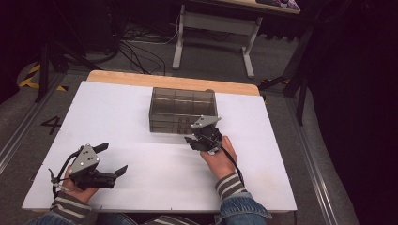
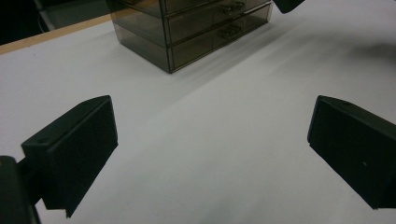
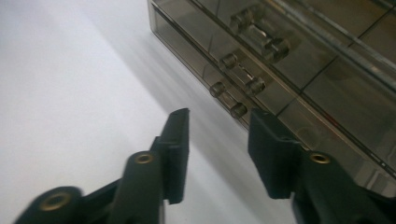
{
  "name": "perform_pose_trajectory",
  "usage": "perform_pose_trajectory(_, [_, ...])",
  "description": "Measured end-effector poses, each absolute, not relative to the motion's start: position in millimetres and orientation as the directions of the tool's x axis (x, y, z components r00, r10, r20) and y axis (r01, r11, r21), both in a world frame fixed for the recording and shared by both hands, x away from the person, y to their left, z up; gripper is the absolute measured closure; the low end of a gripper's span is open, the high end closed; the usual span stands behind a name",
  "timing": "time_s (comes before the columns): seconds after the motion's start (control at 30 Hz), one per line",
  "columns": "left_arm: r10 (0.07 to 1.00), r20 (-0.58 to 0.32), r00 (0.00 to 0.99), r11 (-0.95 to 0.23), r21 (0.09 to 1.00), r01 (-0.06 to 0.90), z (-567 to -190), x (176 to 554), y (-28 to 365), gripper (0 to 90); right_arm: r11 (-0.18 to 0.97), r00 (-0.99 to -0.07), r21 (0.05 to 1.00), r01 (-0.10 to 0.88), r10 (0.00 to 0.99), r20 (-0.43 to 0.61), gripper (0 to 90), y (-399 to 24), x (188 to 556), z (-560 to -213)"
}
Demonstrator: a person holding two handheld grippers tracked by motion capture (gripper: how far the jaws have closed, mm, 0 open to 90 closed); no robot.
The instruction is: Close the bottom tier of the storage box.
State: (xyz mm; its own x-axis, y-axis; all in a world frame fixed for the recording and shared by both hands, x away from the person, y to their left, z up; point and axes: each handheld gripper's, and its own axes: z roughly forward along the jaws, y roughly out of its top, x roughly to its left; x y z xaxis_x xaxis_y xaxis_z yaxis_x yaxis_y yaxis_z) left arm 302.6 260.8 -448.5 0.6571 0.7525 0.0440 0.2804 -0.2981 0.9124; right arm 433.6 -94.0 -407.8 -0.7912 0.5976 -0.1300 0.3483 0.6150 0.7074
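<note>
White board covers the table (image 1: 141,112) in the high view, with dark floor and cables beyond. One smoky clear drawer organiser (image 1: 183,110) stands at the far middle. The right gripper (image 1: 199,137) sits just in front of its near face, while the left gripper (image 1: 115,159) rests well apart at the near left.

From the left gripper view, its jaws stand wide apart over bare board, and the organiser (image 2: 196,28) lies far off, showing stacked drawer fronts.

Seen in the right gripper view, the jaws are partly apart with nothing between them, just short of the lowest of three small clear handles (image 3: 229,100). The box looks like rigid, light, slick plastic, likely to slide when tugged and liable to scratch; a handle's crossbar seems the best place to pinch.
</note>
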Motion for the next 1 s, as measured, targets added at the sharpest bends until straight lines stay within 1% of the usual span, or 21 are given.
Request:
perform_pose_trajectory(0.1, [0.754, 0.042, 0.656, -0.297, 0.912, 0.283, -449, 302, 261, 2.3, 0.597, -0.797, 0.728, 0.337, 0.592, -0.117, 45.3, -101, 429, -402])
perform_pose_trajectory(0.3, [0.753, 0.046, 0.657, -0.298, 0.913, 0.278, -448, 301, 261, 2.3, 0.534, -0.809, 0.788, 0.307, 0.582, -0.079, 30.0, -121, 420, -390])
perform_pose_trajectory(0.37, [0.752, 0.044, 0.658, -0.300, 0.911, 0.282, -448, 302, 261, 2.3, 0.513, -0.813, 0.807, 0.292, 0.577, -0.073, 23.2, -127, 416, -386])
perform_pose_trajectory(0.5, [0.752, 0.043, 0.657, -0.297, 0.913, 0.280, -448, 301, 261, 2.3, 0.475, -0.829, 0.835, 0.279, 0.558, -0.041, 12.4, -139, 412, -381])
perform_pose_trajectory(0.6, [0.752, 0.043, 0.658, -0.297, 0.913, 0.279, -448, 302, 261, 2.3, 0.461, -0.829, 0.845, 0.270, 0.557, -0.039, 4.9, -146, 410, -379])
perform_pose_trajectory(0.77, [0.751, 0.041, 0.658, -0.294, 0.914, 0.278, -448, 302, 261, 2.3, 0.418, -0.827, 0.869, 0.266, 0.561, -0.017, 3.2, -159, 405, -377])
perform_pose_trajectory(1.0, [0.751, 0.043, 0.659, -0.298, 0.913, 0.280, -448, 302, 260, 2.3, 0.398, -0.824, 0.885, 0.241, 0.566, -0.030, 1.8, -171, 398, -377])
